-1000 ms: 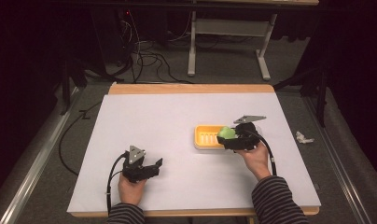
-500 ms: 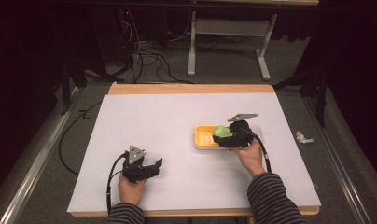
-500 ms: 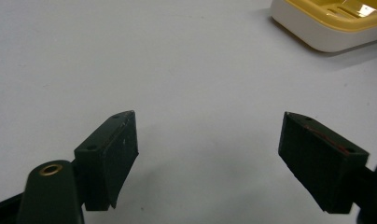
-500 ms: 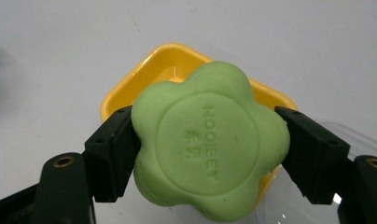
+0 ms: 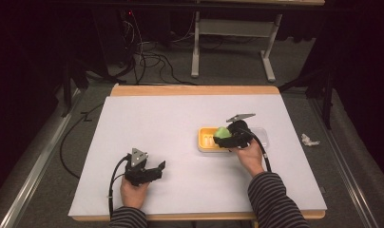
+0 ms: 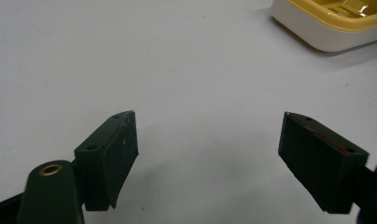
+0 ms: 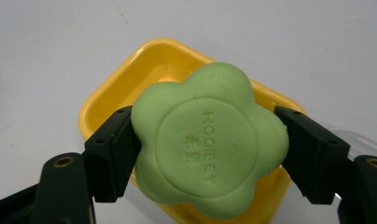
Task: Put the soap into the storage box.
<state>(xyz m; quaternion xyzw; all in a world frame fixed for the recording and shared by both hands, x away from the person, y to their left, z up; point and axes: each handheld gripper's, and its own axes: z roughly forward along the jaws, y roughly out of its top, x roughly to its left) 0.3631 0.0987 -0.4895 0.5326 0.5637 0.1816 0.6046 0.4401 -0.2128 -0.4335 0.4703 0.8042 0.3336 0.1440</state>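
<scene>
A green flower-shaped soap sits clamped between the two black jaws of my right gripper, which is shut on it. The soap hangs just above the yellow soap dish at the table's right middle. The dish's yellow rim shows directly under the soap. My left gripper rests near the front left of the table, open, with bare white table between its jaws. A corner of the dish lies far ahead of it at the upper right.
A clear plastic lid lies beside the dish on its right. The white table top has a wooden far edge. A crumpled white scrap lies on the floor to the right. Cables and a table frame stand beyond.
My right gripper has carried the green soap leftward and slightly down, from the dish's right end to over the dish. The left gripper has stayed put.
</scene>
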